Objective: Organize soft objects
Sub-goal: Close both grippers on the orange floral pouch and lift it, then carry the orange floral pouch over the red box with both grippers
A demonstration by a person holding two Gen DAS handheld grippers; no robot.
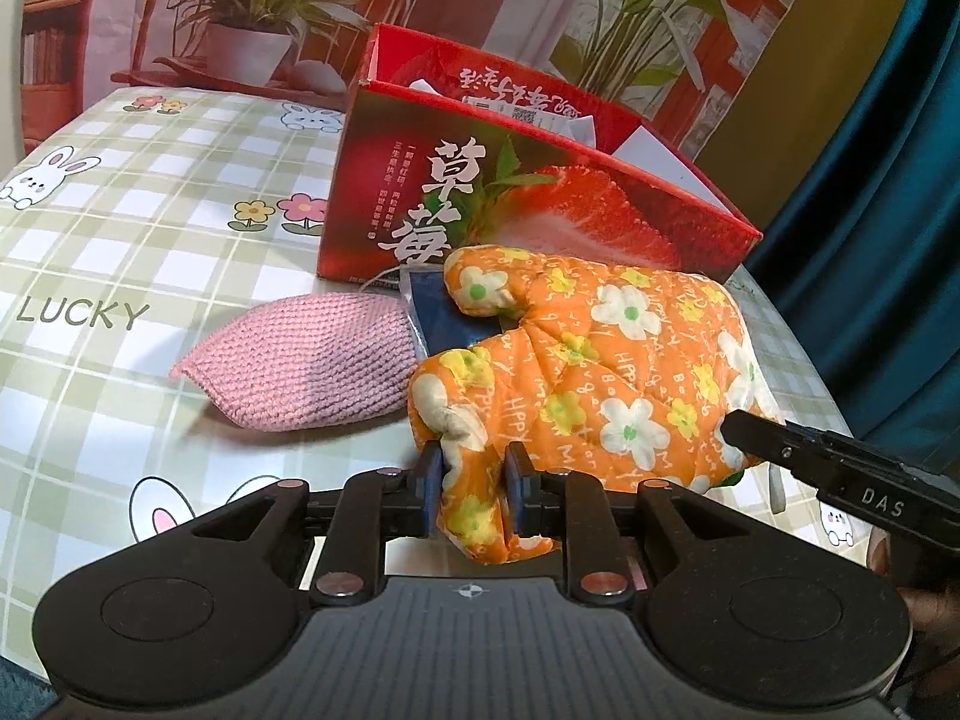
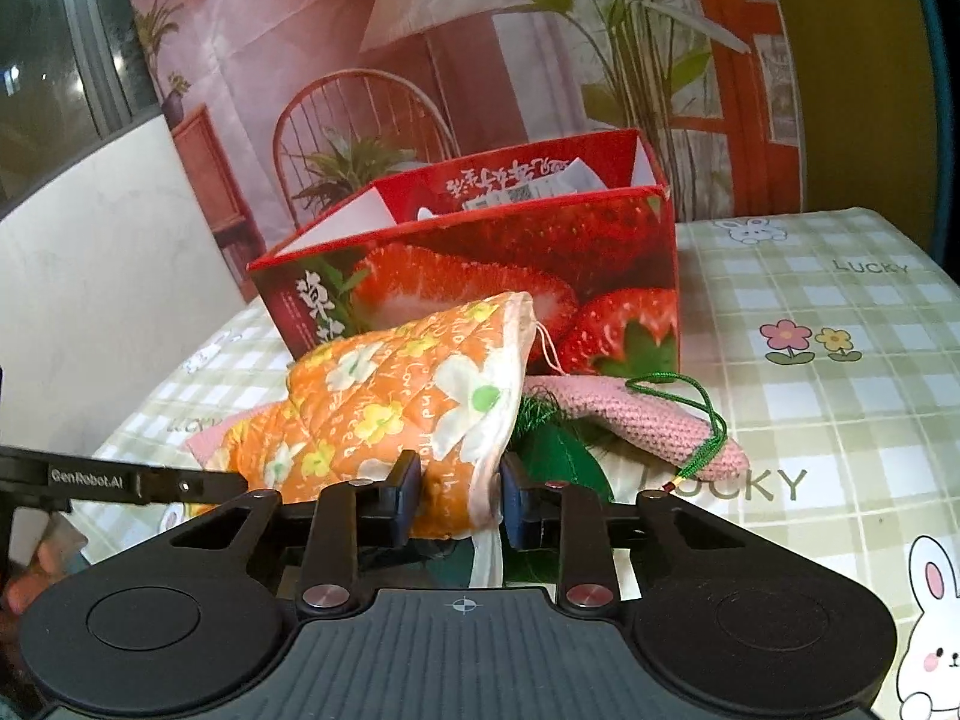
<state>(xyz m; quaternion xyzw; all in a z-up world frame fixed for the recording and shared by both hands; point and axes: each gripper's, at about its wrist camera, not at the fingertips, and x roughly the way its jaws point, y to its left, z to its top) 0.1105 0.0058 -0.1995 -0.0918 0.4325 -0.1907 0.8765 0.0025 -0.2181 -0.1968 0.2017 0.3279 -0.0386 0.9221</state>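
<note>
A green-and-white checked tablecloth [image 1: 120, 228] printed with rabbits, flowers and the word LUCKY covers the table. A printed backdrop [image 2: 420, 60] showing potted plants, a chair and a lamp hangs behind it.

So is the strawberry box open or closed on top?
Open. The strawberry box has no lid over it: the right wrist view looks past its rim to the printed inner wall and white paper sticking up inside.
</note>
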